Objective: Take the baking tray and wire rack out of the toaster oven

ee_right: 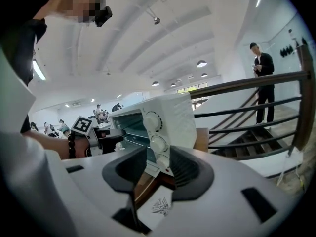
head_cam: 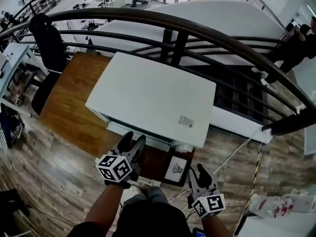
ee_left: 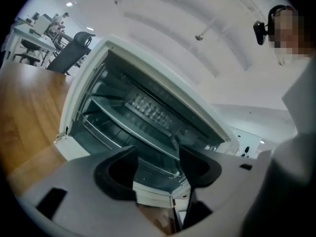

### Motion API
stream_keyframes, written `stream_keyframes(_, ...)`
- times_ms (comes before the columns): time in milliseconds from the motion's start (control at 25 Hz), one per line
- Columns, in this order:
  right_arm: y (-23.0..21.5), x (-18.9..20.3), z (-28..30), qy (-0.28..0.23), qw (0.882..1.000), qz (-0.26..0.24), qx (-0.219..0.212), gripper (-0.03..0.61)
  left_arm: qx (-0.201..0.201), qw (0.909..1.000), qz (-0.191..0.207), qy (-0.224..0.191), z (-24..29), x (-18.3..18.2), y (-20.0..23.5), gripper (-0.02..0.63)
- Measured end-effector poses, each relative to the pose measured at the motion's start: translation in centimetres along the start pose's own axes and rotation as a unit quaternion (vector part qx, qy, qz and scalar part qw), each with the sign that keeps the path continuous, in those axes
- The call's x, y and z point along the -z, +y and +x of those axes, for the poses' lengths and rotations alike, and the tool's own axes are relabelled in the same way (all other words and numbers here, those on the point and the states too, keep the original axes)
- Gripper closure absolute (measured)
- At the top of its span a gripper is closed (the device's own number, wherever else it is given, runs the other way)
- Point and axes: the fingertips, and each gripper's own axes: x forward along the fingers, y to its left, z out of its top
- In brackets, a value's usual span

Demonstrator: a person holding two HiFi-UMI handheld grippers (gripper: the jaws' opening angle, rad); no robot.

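Wooden table (head_cam: 69, 95) beneath white toaster oven (head_cam: 153, 100)

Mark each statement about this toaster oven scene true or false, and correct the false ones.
1. The toaster oven has its door open. True.
2. The left gripper grips the wire rack. False: its fingers are apart and empty, in front of the open oven.
3. The oven's front panel carries three knobs. True.
4. The oven stands on the floor. False: it stands on a wooden table.
5. The right gripper is shut on a knob. False: its fingers are apart, short of the oven, holding nothing.
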Motion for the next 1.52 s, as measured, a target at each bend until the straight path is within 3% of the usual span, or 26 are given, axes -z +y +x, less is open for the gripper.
stream_keyframes(200,-2.5,0.0,-0.9,0.007,0.999,0.010,0.038,0.434,-0.006,0.9989,-0.045,-0.008,2.6,-0.4,1.3,0.345)
stream_keyframes(400,-3.6,0.0,-0.6,0.015,0.999,0.013,0.039,0.434,-0.027,0.9952,-0.091,-0.027,4.9,-1.3,2.8,0.347)
stream_keyframes(840,-6.7,0.5,-2.3,0.013,0.998,0.023,0.059,0.434,-0.056,0.9869,-0.140,-0.056,7.8,-2.2,4.4,0.347)
stream_keyframes(1080,-7.1,0.5,-3.0,0.015,0.997,0.027,0.068,0.436,-0.069,0.9844,-0.144,-0.074,8.6,-2.7,4.6,0.402)
stream_keyframes(1520,-5.7,0.7,-2.5,0.026,0.997,0.025,0.072,0.449,-0.070,0.9694,-0.217,-0.091,6.5,-1.7,4.7,0.463)
